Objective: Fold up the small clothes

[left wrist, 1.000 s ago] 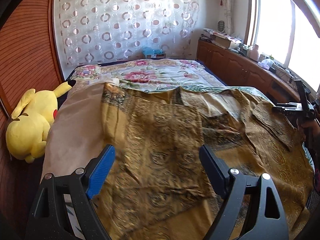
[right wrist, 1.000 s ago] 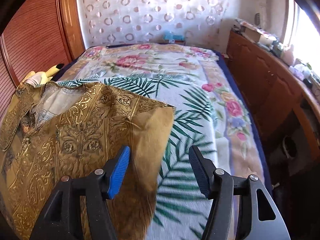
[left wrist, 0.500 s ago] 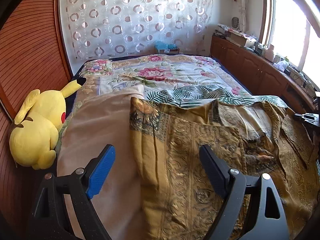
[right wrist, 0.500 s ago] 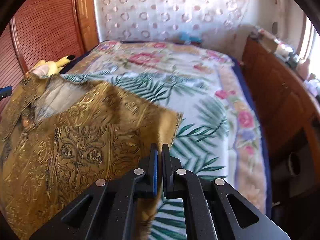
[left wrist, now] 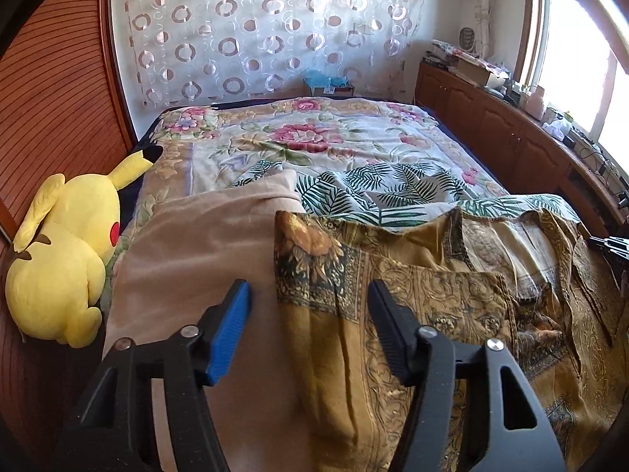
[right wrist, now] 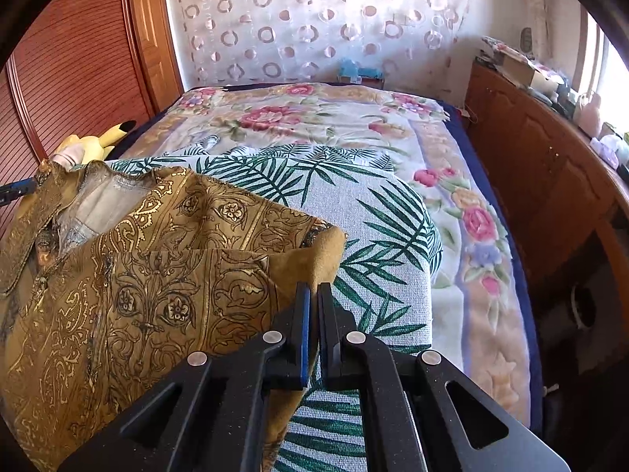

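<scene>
Left gripper (left wrist: 310,314) shifted to shirt (left wrist: 412,314) sleeve edge, jaws closing around it, not yet gripping. Right gripper (right wrist: 313,299) clamped on opposite sleeve. Shirt flat on bed (left wrist: 354,149). Next: pinch, fold sleeves inward.

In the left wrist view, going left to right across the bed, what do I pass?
Yellow plush toy → beige blanket → gold patterned garment → right gripper's tip at the frame edge.
</scene>
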The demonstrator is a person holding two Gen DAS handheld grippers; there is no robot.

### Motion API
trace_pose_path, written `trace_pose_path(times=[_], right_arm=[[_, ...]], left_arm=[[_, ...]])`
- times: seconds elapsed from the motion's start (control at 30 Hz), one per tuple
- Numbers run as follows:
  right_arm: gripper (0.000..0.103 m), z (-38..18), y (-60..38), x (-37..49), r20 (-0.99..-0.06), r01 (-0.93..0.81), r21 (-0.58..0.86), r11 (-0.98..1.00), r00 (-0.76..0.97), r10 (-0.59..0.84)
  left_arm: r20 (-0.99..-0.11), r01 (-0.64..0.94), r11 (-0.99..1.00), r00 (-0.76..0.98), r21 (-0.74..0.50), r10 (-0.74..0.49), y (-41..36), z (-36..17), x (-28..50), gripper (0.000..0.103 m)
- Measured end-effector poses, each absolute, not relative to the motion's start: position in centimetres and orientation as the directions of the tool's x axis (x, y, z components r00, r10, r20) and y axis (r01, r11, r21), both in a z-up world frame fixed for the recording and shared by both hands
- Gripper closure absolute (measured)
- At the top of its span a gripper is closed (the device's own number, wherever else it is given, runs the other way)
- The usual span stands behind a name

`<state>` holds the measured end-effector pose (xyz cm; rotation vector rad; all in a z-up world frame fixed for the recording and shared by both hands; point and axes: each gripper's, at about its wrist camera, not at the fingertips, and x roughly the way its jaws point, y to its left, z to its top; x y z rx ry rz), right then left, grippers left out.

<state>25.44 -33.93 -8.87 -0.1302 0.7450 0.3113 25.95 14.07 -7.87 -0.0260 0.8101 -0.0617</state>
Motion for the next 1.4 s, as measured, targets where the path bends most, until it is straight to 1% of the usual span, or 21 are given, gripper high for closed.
trace_pose_path(times=[0.17,0.33,0.4,0.57,0.73,0.77,0.8,0.83,0.9,1.07,1.23,1.3,1.33,1.4], right_arm=[[0.100,-9.0,-33.8,25.4,-0.684,-0.321,-0.007,0.947,0.693,0.230],[0.100,-9.0,-33.8,25.5,-0.684,-0.320,0.003,0.947,0.691,0.235],[0.100,-9.1,-33.7,25.4,-0.684,-0.319,-0.003,0.948,0.692,0.231],[0.099,-9.1,-33.3,25.3,-0.683,-0.316,-0.022,0.949,0.698,0.217],[0.099,-9.2,-33.2,25.3,-0.682,-0.314,-0.032,0.949,0.701,0.209],[0.099,-9.2,-33.1,25.3,-0.682,-0.314,-0.035,0.949,0.701,0.207],[0.099,-9.2,-33.1,25.2,-0.682,-0.313,-0.038,0.949,0.702,0.204],[0.099,-9.2,-33.0,25.3,-0.682,-0.313,-0.041,0.949,0.703,0.202],[0.099,-9.2,-33.0,25.3,-0.682,-0.313,-0.045,0.949,0.704,0.199],[0.099,-9.1,-33.1,25.5,-0.683,-0.315,-0.038,0.948,0.701,0.206],[0.095,-8.7,-33.0,26.5,-0.714,-0.312,-0.028,0.950,0.671,0.199],[0.095,-8.5,-33.0,26.7,-0.725,-0.310,-0.026,0.950,0.660,0.196],[0.095,-8.4,-32.9,26.7,-0.733,-0.313,-0.027,0.949,0.652,0.194],[0.101,-8.0,-32.5,26.3,-0.738,-0.338,-0.025,0.941,0.641,0.211]], left_arm=[[-0.722,0.047,0.997,0.688,-0.059,-0.075,14.5,-7.7,26.6,0.049],[-0.721,0.065,0.995,0.686,-0.078,-0.101,14.6,-7.6,26.9,0.068],[-0.721,0.069,0.994,0.685,-0.085,-0.109,14.5,-7.5,26.8,0.069],[-0.727,0.061,0.997,0.682,-0.057,-0.083,14.3,-7.5,26.8,0.069],[-0.730,0.062,0.996,0.677,-0.069,-0.093,14.2,-8.0,26.3,0.069],[-0.729,0.071,0.995,0.677,-0.071,-0.101,14.1,-8.1,26.1,0.073],[-0.728,0.082,0.994,0.678,-0.068,-0.105,14.0,-8.0,25.9,0.086],[-0.729,0.090,0.994,0.676,-0.063,-0.108,13.8,-8.0,25.8,0.093],[-0.724,0.102,0.992,0.679,-0.075,-0.125,13.7,-7.7,25.4,0.098],[-0.693,0.139,0.986,0.702,-0.090,-0.162,12.4,-6.3,23.7,0.099],[-0.673,0.184,0.978,0.711,-0.102,-0.204,10.7,-5.5,21.3,0.099],[-0.667,0.193,0.975,0.713,-0.109,-0.216,10.2,-5.3,20.2,0.100],[-0.666,0.197,0.974,0.713,-0.109,-0.219,10.0,-5.3,19.6,0.100],[-0.663,0.204,0.973,0.715,-0.105,-0.221,9.7,-5.2,18.5,0.100]])
